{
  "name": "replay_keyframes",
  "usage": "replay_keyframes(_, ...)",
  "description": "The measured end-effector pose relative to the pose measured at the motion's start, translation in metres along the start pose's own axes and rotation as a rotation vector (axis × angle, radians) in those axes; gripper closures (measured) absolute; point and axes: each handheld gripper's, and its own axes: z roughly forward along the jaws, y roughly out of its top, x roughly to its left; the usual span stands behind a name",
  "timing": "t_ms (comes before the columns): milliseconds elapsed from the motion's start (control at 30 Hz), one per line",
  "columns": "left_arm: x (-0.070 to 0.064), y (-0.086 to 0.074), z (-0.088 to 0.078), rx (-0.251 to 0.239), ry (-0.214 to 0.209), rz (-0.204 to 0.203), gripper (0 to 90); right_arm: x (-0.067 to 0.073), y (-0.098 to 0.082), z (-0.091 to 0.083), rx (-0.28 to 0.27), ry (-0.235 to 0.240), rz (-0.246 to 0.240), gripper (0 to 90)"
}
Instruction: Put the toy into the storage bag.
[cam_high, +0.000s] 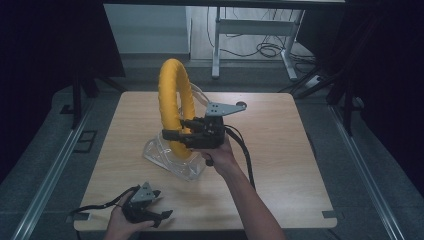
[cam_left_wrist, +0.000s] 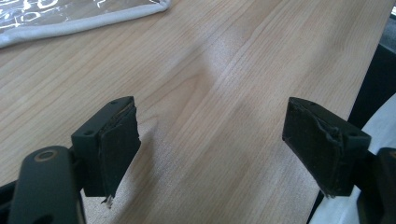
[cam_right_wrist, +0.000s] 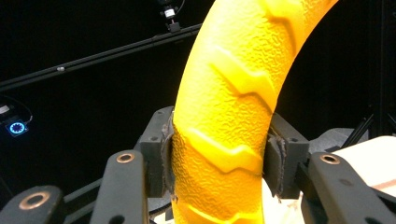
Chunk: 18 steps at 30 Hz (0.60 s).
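A big yellow ring (cam_high: 172, 102) with a raised tread pattern stands upright on its edge, its lower part inside a clear plastic bag (cam_high: 165, 157) on the wooden table (cam_high: 280, 150). My right gripper (cam_high: 176, 134) is shut on the ring's lower right side; in the right gripper view both pads (cam_right_wrist: 167, 156) press against the yellow ring (cam_right_wrist: 229, 116). My left gripper (cam_high: 162, 216) rests at the table's front left edge, open, with bare wood between its fingers (cam_left_wrist: 116, 144). A corner of the clear bag (cam_left_wrist: 70, 18) shows far off in the left gripper view.
Dark curtains flank the table. A desk frame (cam_high: 250, 30) with loose cables on the floor stands behind it. A black cable (cam_high: 245, 150) trails from the right gripper across the table. A metal rail (cam_high: 50, 170) runs along the left side.
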Motion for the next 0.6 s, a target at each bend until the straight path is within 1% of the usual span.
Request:
replay_keyframes(67, 0.000, 0.000, 0.000, 0.000, -0.001, 0.000, 18.6, -0.001, -0.002, 0.000, 0.002, -0.001, 0.007, 51.2)
replay_keyframes(100, 0.000, 0.000, 0.000, -0.001, -0.001, 0.000, 18.6, -0.004, -0.006, 0.001, 0.002, -0.004, 0.017, 51.2)
replay_keyframes(300, 0.000, 0.000, 0.001, 0.003, -0.006, 0.000, 18.6, -0.011, -0.018, 0.002, 0.009, 0.004, 0.055, 51.1)
replay_keyframes(433, 0.000, 0.000, 0.001, 0.004, -0.004, 0.002, 18.6, -0.015, -0.024, 0.004, 0.018, 0.002, 0.072, 51.1)
replay_keyframes(533, 0.000, 0.000, 0.000, 0.007, -0.002, 0.008, 18.6, -0.017, -0.029, 0.004, 0.018, -0.001, 0.064, 51.1)
replay_keyframes(600, 0.000, 0.000, 0.001, 0.008, -0.002, 0.009, 18.6, -0.019, -0.032, 0.004, 0.021, -0.003, 0.078, 51.1)
